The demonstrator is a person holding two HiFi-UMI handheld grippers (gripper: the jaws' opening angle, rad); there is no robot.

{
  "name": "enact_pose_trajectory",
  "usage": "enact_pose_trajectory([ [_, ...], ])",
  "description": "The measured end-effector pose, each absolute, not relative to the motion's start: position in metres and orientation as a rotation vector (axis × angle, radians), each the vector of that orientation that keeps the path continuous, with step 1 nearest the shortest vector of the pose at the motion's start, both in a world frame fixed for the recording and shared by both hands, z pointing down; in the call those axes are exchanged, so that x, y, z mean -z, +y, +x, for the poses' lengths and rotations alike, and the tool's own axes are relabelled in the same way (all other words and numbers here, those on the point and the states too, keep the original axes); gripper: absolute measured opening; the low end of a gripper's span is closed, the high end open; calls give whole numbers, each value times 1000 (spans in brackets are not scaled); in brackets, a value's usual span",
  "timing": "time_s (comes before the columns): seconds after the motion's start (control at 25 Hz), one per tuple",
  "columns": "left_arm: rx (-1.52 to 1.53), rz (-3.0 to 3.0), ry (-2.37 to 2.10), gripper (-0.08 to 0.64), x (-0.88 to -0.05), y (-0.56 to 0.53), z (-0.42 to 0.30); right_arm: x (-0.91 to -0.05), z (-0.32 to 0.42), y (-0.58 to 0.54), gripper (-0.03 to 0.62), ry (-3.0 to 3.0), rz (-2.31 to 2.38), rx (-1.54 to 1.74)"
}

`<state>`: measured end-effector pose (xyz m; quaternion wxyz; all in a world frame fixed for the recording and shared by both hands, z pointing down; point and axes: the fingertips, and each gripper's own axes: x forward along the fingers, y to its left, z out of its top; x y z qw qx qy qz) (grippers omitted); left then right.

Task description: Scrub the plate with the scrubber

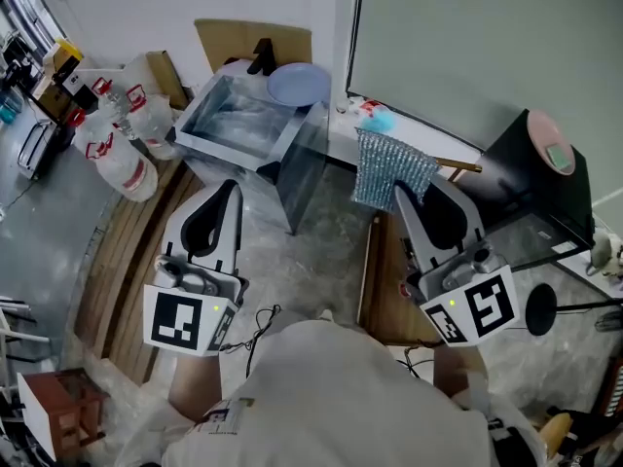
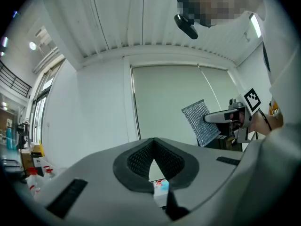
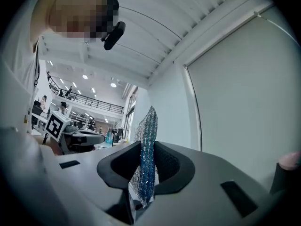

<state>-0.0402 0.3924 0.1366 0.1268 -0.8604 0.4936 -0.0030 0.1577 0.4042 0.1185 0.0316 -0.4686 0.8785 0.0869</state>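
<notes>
The scrubber [image 1: 389, 168], a glittery silver-blue mesh sheet, sits right of centre in the head view, pinched at its lower edge by the right tongs [image 1: 404, 195] and standing up above them; in the right gripper view it rises edge-on between the 2 dark pads. The plate [image 1: 298, 84], pale blue, is at upper centre, resting tilted on the far corner of a clear tub [image 1: 209, 115], up and left of the scrubber and not touching it. The left tongs [image 1: 232, 185] are at lower left, pressed together with nothing between them, their tips just below the tub. 2 bottles [image 1: 122, 154] with red labels lie at upper left, and a black box [image 1: 545, 178] stands at the right edge.
</notes>
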Motion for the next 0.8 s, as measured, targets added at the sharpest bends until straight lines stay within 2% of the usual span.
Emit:
enact_pose_trajectory([
  [0.8,74,-2499,1441,15,-141,411,-21,-133,174,424,104,2748,-1427,-238],
])
